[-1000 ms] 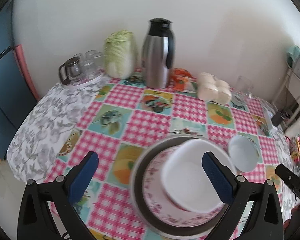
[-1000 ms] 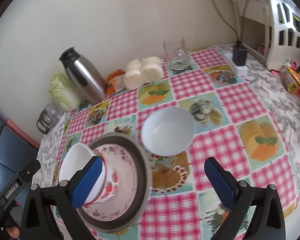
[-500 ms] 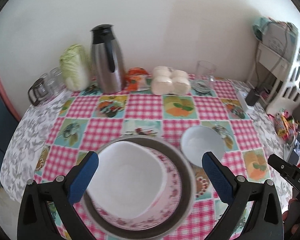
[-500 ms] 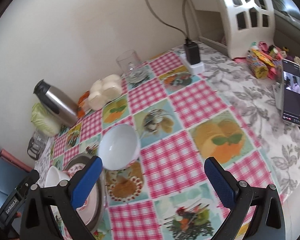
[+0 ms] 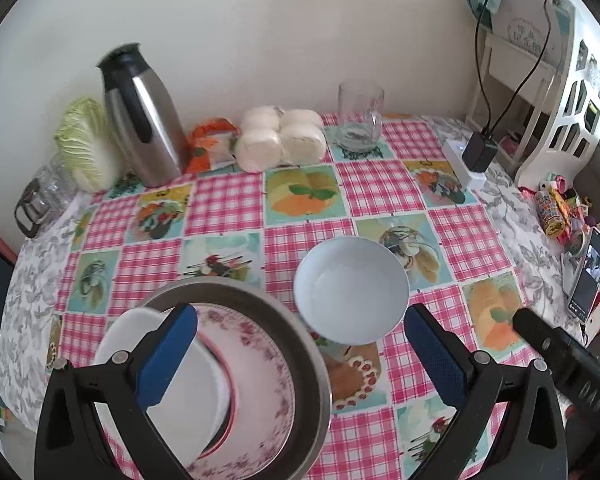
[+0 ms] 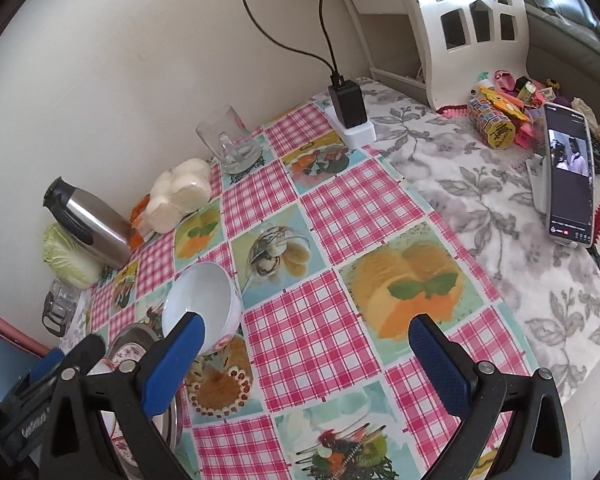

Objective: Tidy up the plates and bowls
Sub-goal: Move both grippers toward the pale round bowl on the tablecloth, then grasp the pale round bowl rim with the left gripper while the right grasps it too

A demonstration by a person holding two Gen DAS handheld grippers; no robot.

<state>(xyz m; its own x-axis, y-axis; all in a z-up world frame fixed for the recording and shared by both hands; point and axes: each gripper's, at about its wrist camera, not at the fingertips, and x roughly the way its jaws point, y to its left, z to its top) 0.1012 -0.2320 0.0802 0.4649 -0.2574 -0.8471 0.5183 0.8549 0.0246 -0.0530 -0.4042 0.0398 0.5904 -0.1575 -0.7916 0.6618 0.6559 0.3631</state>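
A steel plate (image 5: 260,308) holds a pink floral plate (image 5: 256,364) with a white bowl (image 5: 184,392) lying on it at the near left of the table. A second white bowl (image 5: 350,286) stands upright on the tablecloth just right of the stack; it also shows in the right wrist view (image 6: 200,300). My left gripper (image 5: 300,356) is open and empty above the stack's right side. My right gripper (image 6: 306,364) is open and empty over bare tablecloth, right of the bowl.
Along the wall stand a steel thermos (image 5: 140,116), a cabbage (image 5: 84,144), white buns (image 5: 280,140), a glass mug (image 5: 358,118) and small glasses (image 5: 40,196). A power strip with charger (image 6: 348,114), a phone (image 6: 570,176) and candy (image 6: 496,120) lie at the right.
Both grippers have swung to the right. The stack has slid to the left of the left wrist view, and the loose white bowl now sits between its fingers. Both stay open.
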